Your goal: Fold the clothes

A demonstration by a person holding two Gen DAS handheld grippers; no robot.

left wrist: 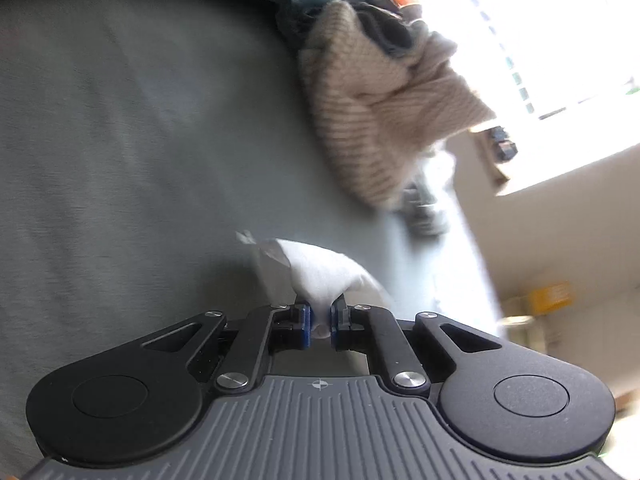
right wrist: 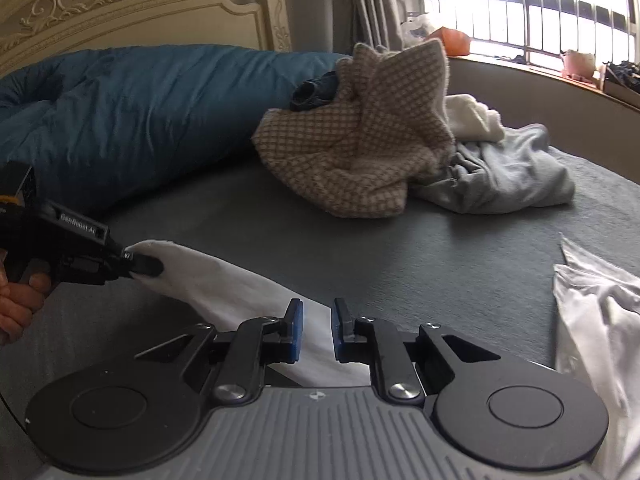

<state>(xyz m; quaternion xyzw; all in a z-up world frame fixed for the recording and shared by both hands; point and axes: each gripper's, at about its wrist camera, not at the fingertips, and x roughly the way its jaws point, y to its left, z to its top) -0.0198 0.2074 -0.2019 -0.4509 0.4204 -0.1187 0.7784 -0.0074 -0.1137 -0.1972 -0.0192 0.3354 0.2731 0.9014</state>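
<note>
- White cloth (right wrist: 224,284): lower centre of the right-wrist view, lying on the grey bed sheet (right wrist: 360,240), running from centre-left down under the near gripper; more white fabric (right wrist: 600,320) sits at the lower-right edge, link betw. the two not visible.
- Left gripper (left wrist: 319,316): fingers clamped on a bunched corner of the white cloth, seen bottom centre of the left-wrist view. In the right-wrist view the same tool enters from the left edge, held in a hand (right wrist: 20,296), nose pointing right and slightly down.
- Right gripper (right wrist: 318,330): fingers apart, blue pads either side of the cloth edge, w/ a clear gap; not pinching yet. Tool lies low and roughly level over the sheet.
- Risk 1: right fingers may close on sheet as well as cloth, since the cloth lies flat on it; the lift would then drag bedding.
- Risk 2: left pinch holds only a small bunch; a sharp pull could slip it out.
- Risk 3: uneven grips would give a skewed fold.
- Background: checked knit (right wrist: 360,140), grey garment (right wrist: 512,176) and a blue duvet (right wrist: 140,112) in the upper half, unfolded heap, well apart from the grippers.
</note>
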